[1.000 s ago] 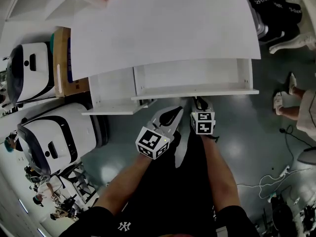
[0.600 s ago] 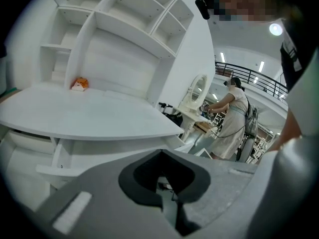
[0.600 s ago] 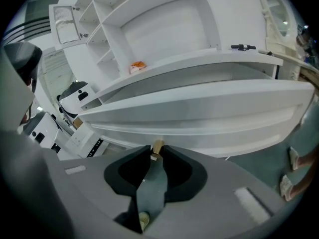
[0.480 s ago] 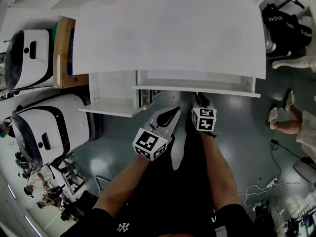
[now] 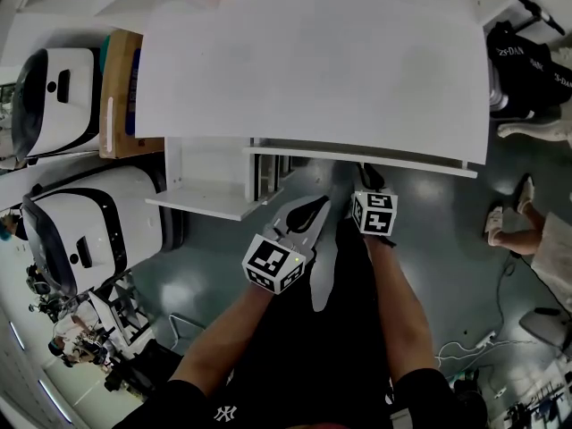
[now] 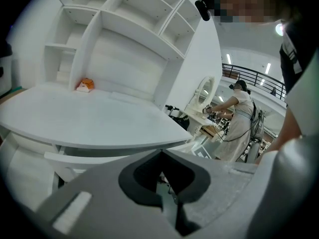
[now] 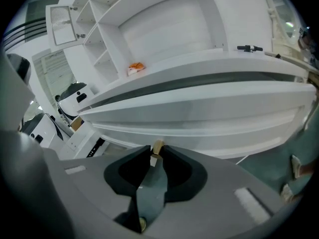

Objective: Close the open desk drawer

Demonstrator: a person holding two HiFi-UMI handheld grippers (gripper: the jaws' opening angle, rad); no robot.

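We see the right gripper's (image 7: 157, 151) fingers (image 7: 180, 172) drawn narrow, their tips pinching a small tan knob (image 7: 157, 146) that sits on the white front of the desk drawer (image 7: 199, 108). The left gripper's (image 6: 160, 157) fingers (image 6: 192, 176) are pressed together with nothing between them, held beside the right gripper and short of the desk. In the head view each gripper carries a cube of black-and-white square markers with no letters on it. The drawer lies almost fully under the white worktop (image 5: 313, 61), with only a thin strip of its front showing past the edge. On the far side of the worktop, near the shelves, we make out a small orange thing (image 6: 85, 85). On the floor to the right lies a black bag (image 5: 527, 61) with white lettering; we can read its end as DAN. On the person's black shorts (image 5: 295, 391) we read a white interlocked NY emblem.
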